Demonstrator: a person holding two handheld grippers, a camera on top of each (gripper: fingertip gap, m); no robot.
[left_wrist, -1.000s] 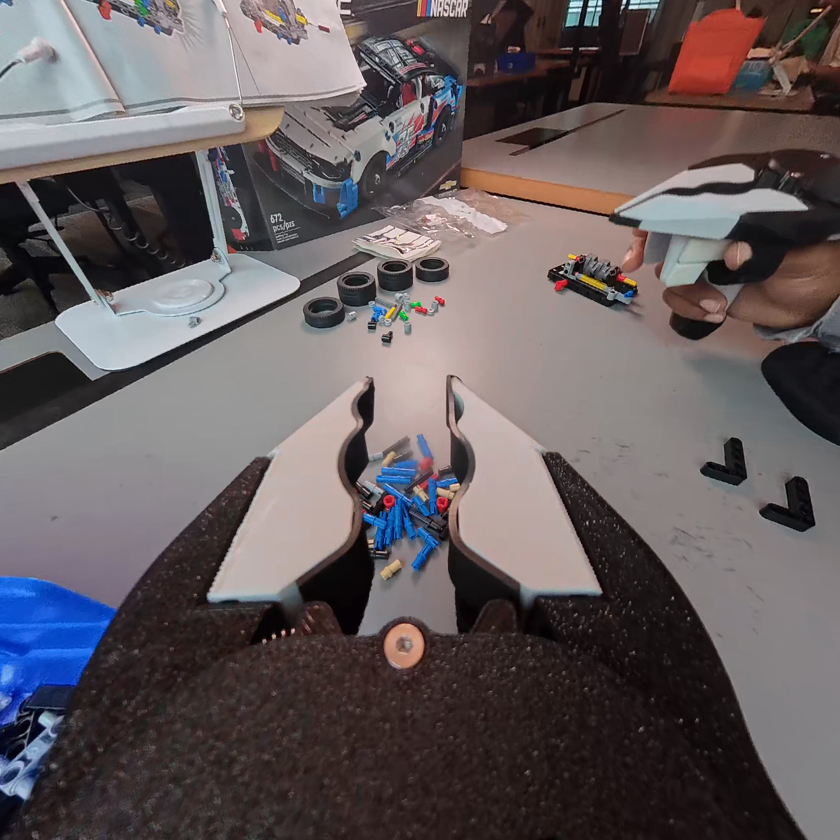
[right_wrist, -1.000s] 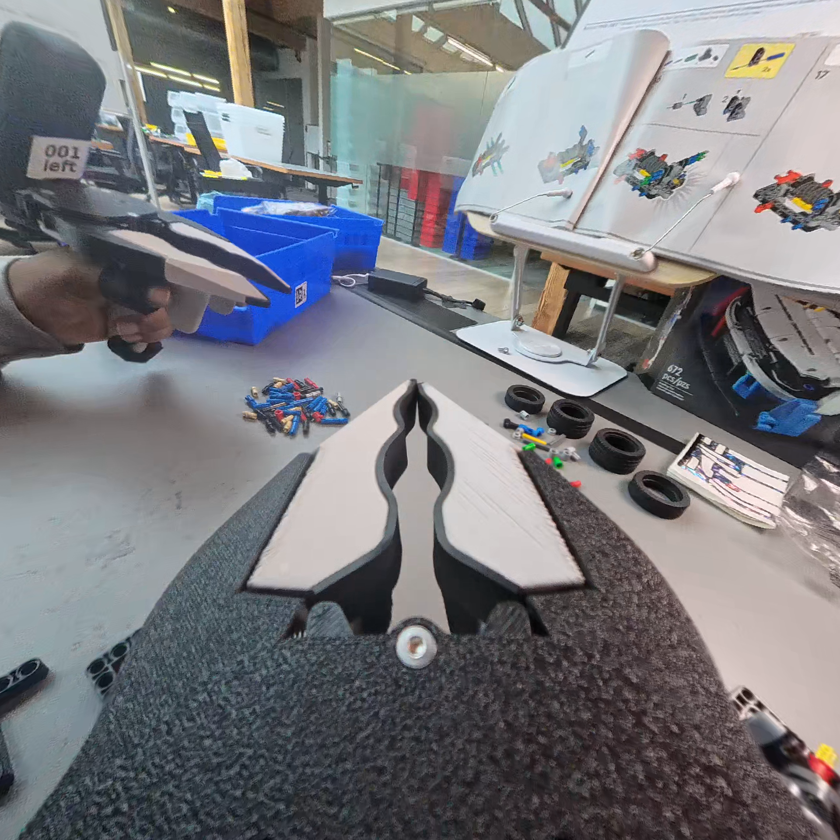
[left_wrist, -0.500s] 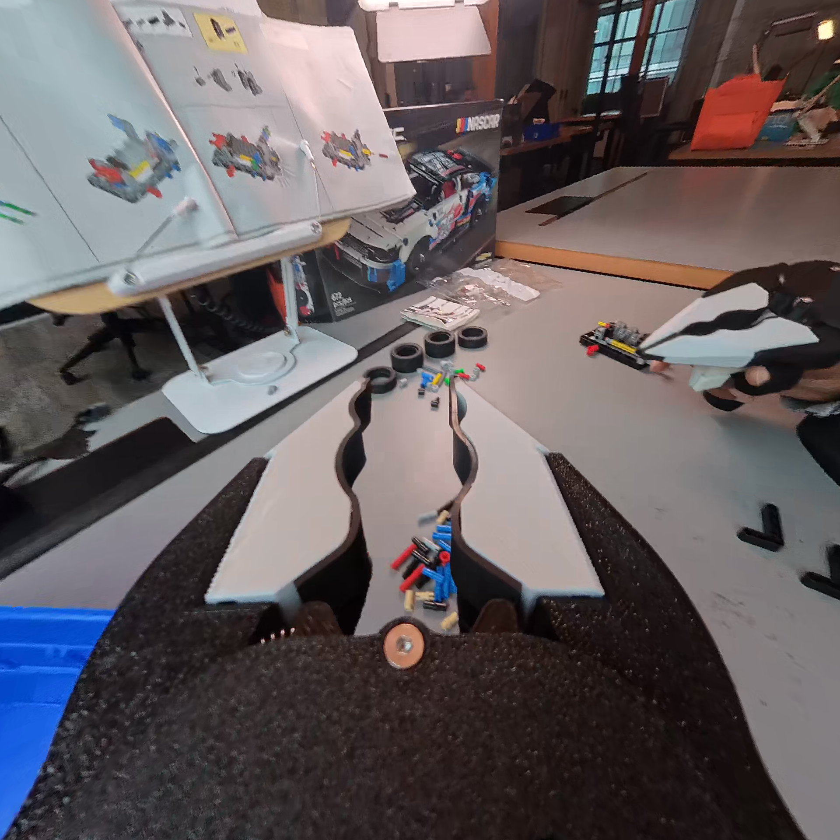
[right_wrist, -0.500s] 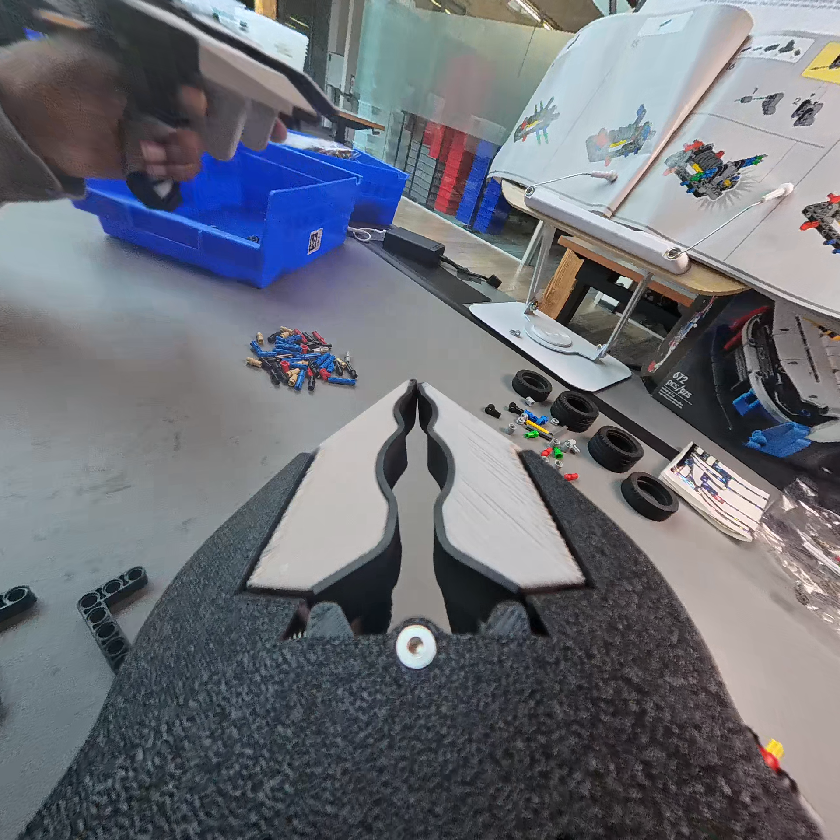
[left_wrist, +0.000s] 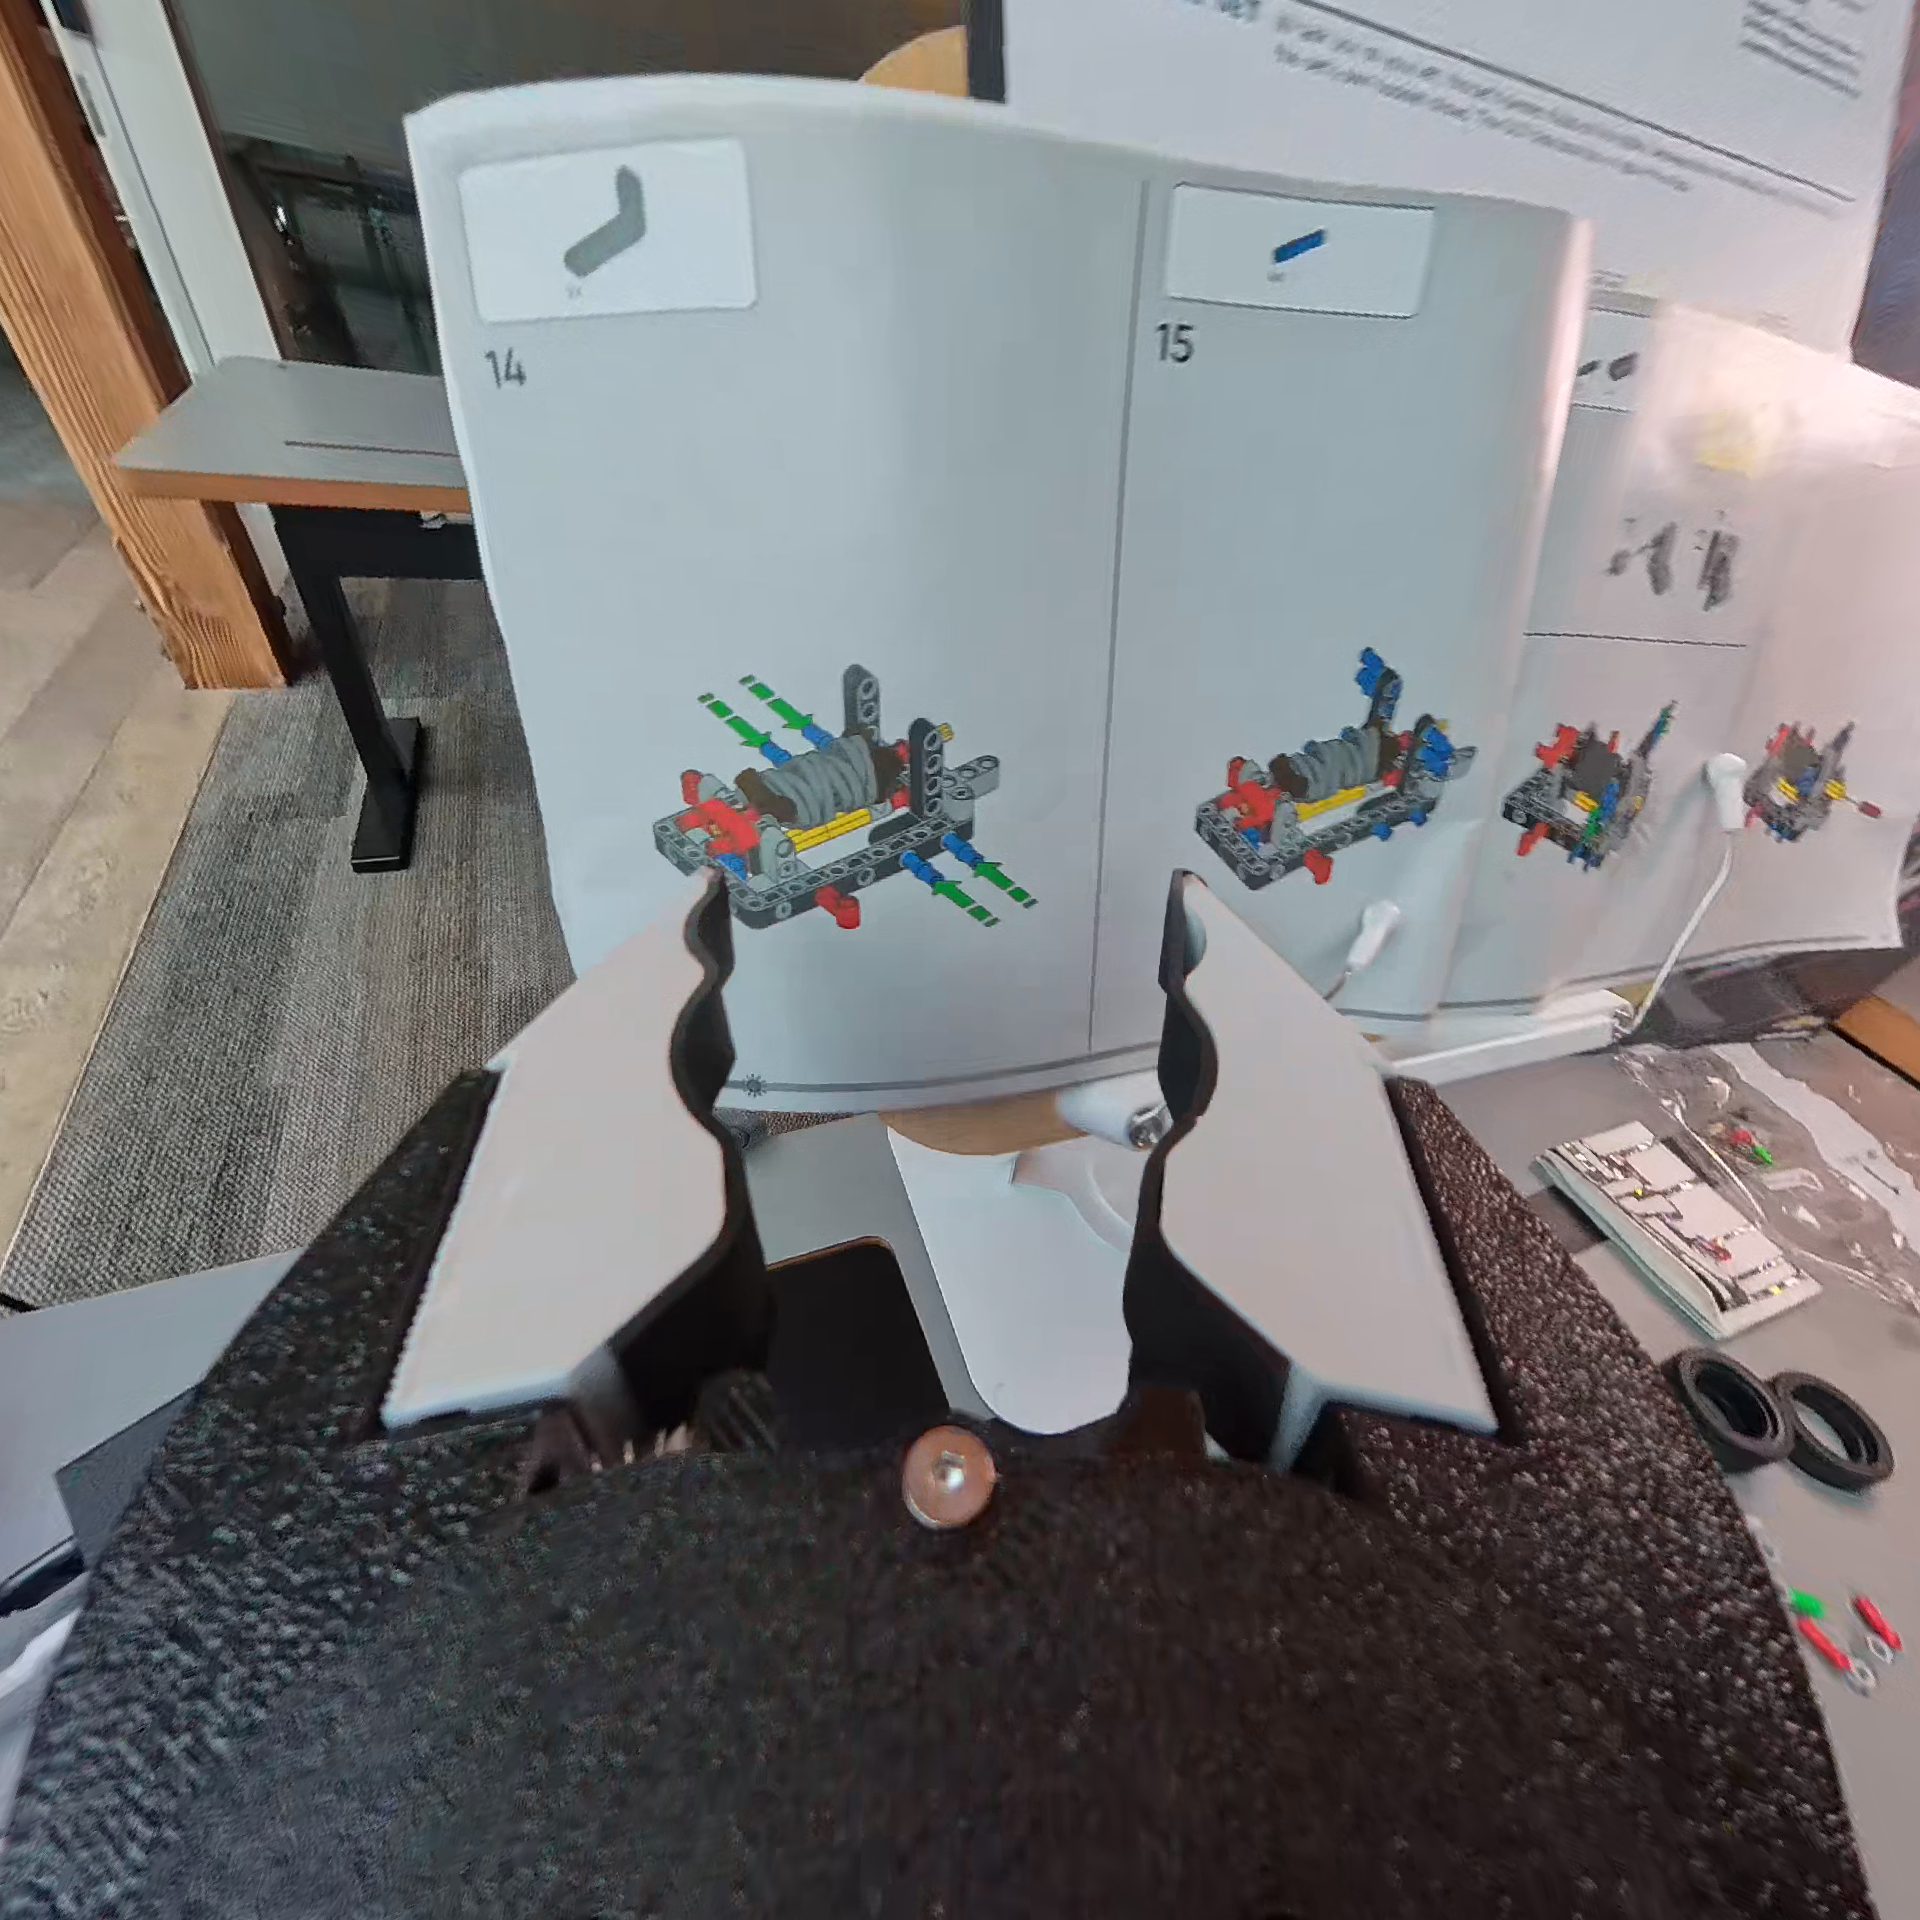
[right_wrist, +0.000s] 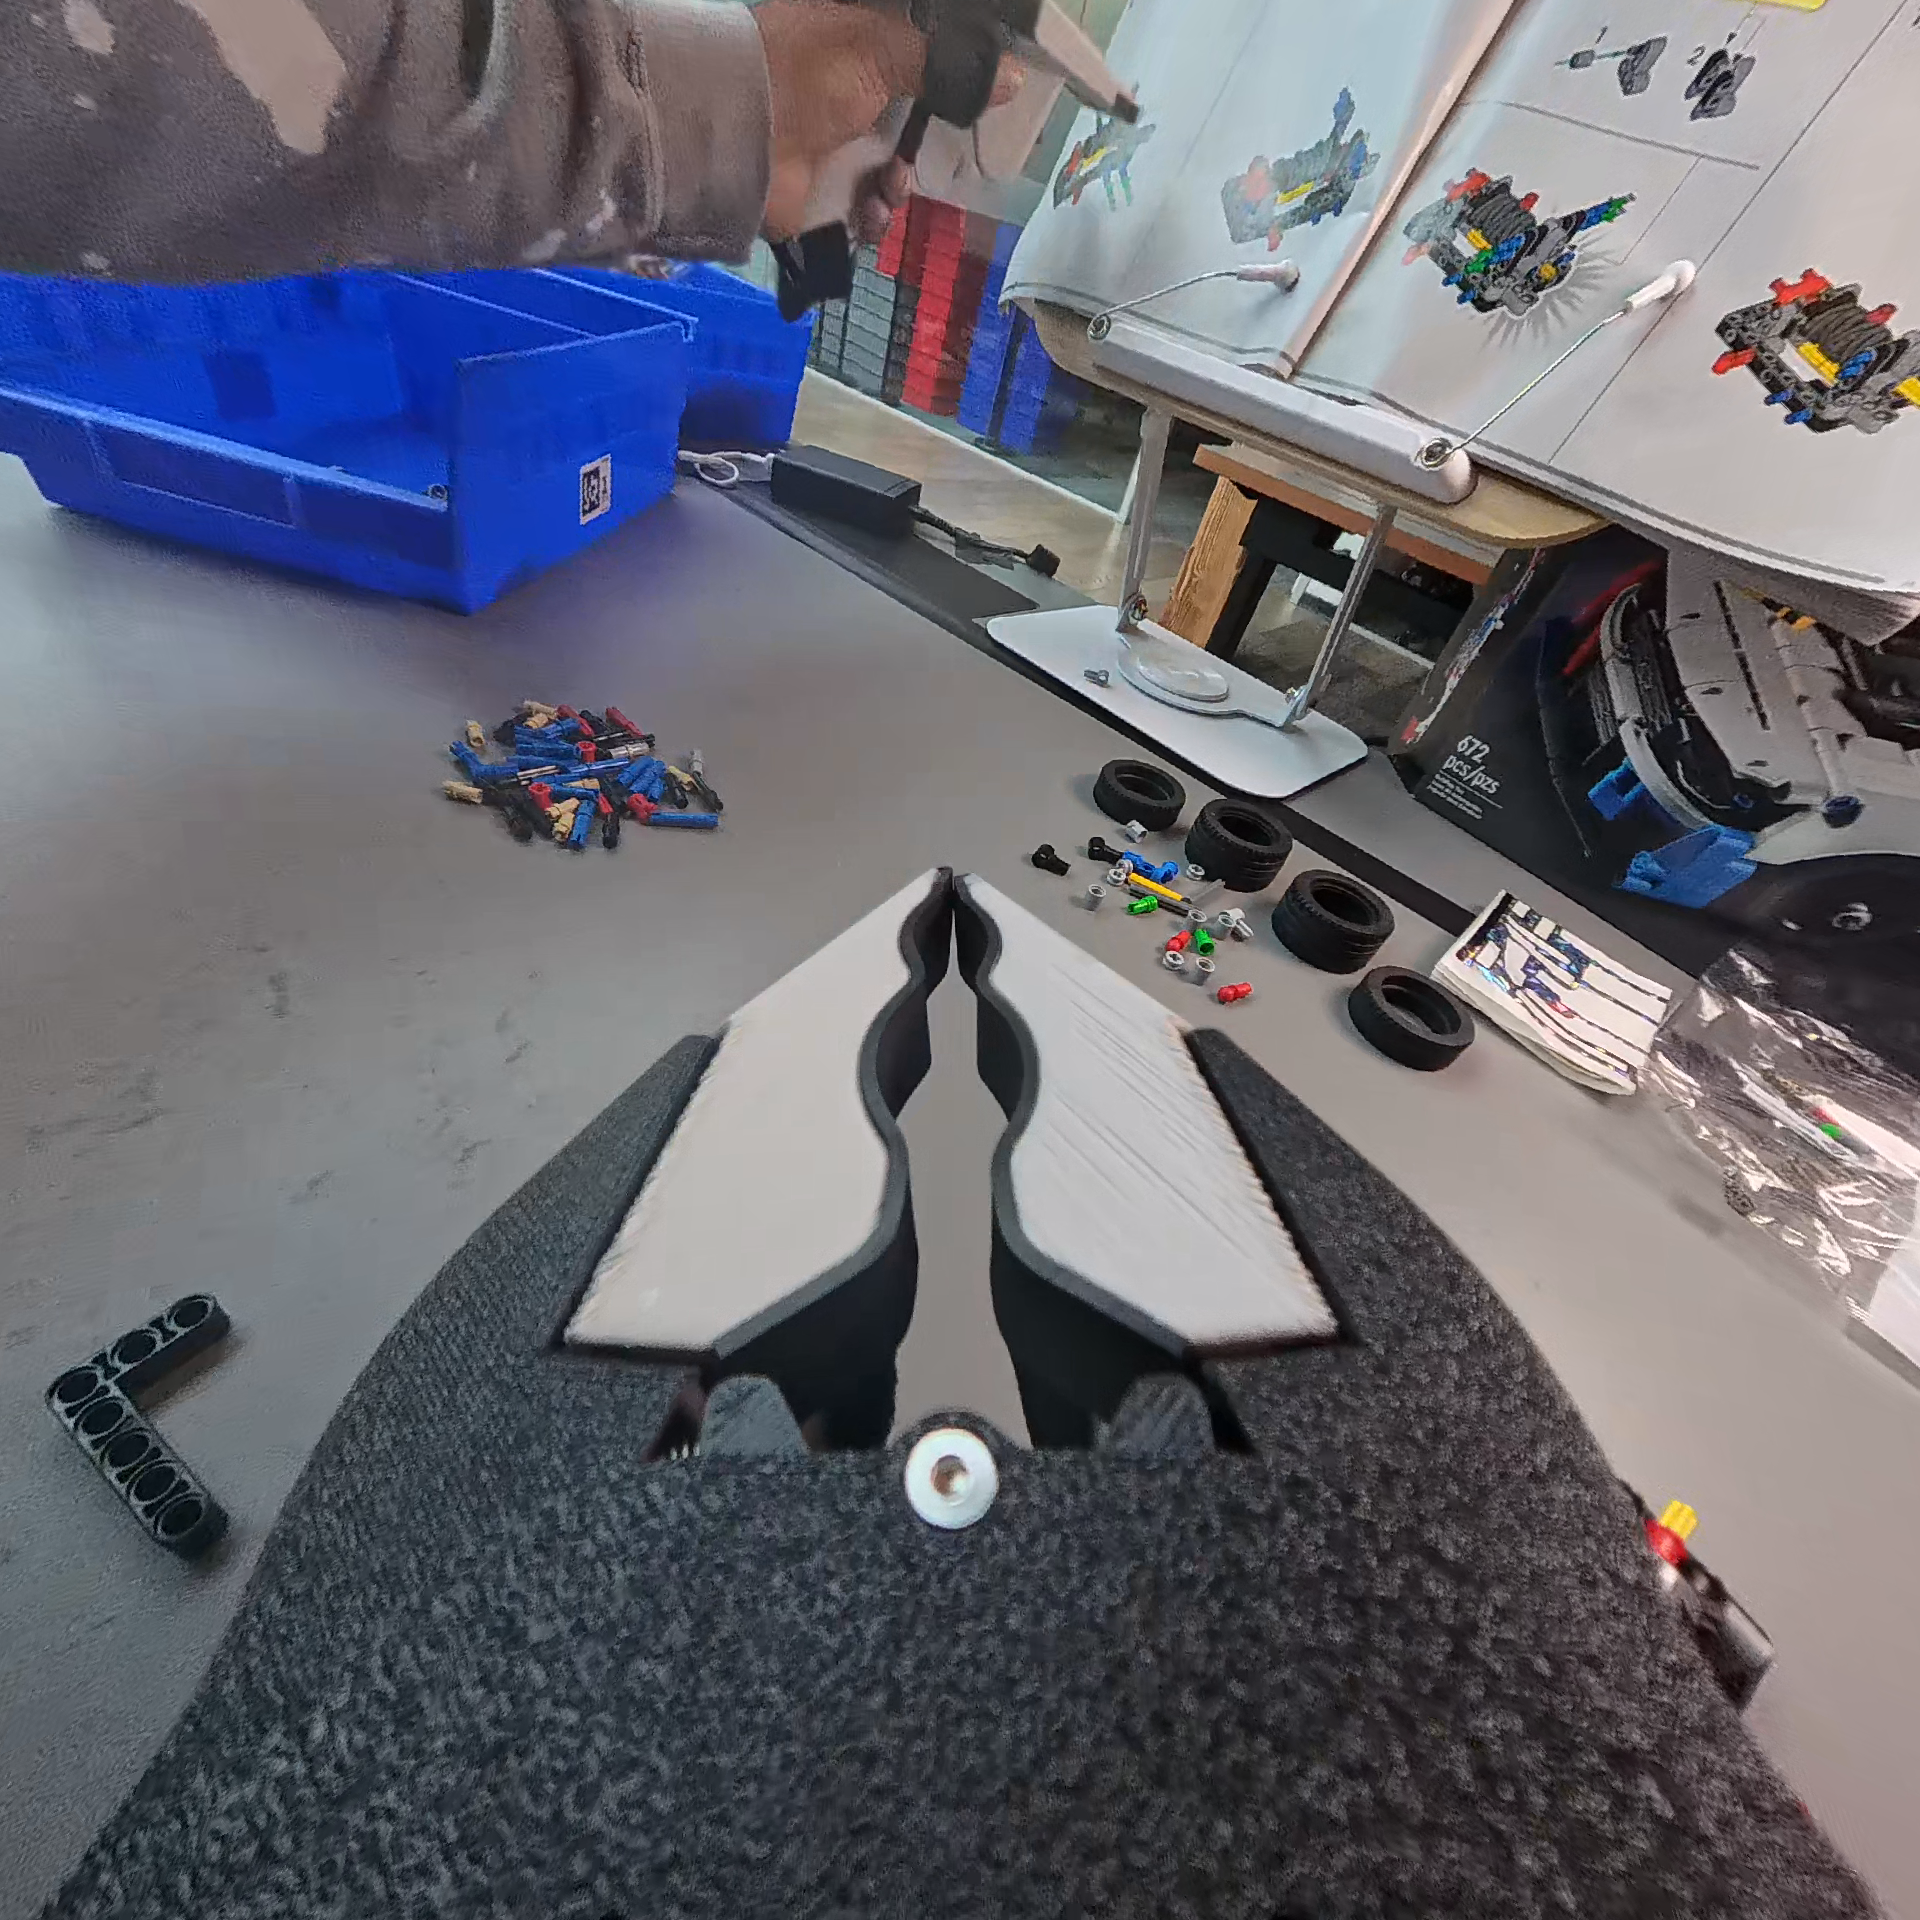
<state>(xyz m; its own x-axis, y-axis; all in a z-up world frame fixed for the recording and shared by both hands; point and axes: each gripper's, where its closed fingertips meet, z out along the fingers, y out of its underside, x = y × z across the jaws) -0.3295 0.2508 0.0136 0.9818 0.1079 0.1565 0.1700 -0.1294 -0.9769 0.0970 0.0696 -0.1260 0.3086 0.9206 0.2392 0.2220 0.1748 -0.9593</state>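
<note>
My left gripper (left_wrist: 948, 883) is open wide and empty, raised in front of the open instruction booklet (left_wrist: 831, 520) on its white stand. It also shows in the right wrist view (right_wrist: 1039, 52), held high by a hand near the booklet (right_wrist: 1455, 208). My right gripper (right_wrist: 951, 878) is shut with nothing between its fingers, low over the grey table (right_wrist: 312, 1039). Ahead of it lie scattered small coloured parts (right_wrist: 1164, 904), several black tyres (right_wrist: 1236, 842) and a pile of blue, black and red pins (right_wrist: 582, 769).
A black L-shaped beam (right_wrist: 135, 1413) lies at near left. Blue bins (right_wrist: 364, 436) stand at far left. The stand base (right_wrist: 1174, 675), a car-set box (right_wrist: 1714, 748), a sticker sheet (right_wrist: 1548, 987) and a plastic bag (right_wrist: 1808, 1122) sit right. A small assembly (right_wrist: 1704, 1590) shows at the right edge. Tip to tip, the grippers are about 50 cm apart.
My left gripper has lifted from over the pin pile up to the booklet pages, and its jaws have opened wider. My right gripper has stayed shut and barely moved.
</note>
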